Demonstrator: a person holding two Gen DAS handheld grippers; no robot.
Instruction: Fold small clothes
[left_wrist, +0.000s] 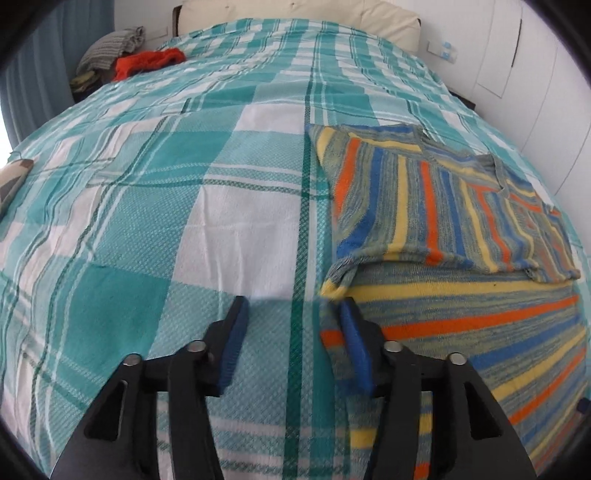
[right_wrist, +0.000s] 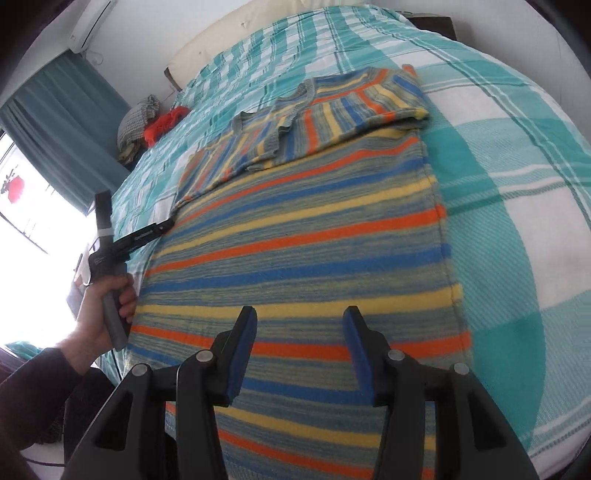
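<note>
A striped sweater in blue, orange, yellow and grey lies flat on the teal plaid bedspread, its sleeves folded across the upper part. In the left wrist view the sweater fills the right side. My left gripper is open and empty at the sweater's left edge, its right finger over the cloth; it also shows in the right wrist view. My right gripper is open and empty, hovering over the sweater's lower body.
A pile of clothes, grey striped and red, sits at the bed's far left corner. A cream pillow lies at the head. White wardrobe doors stand to the right; a teal curtain and window to the left.
</note>
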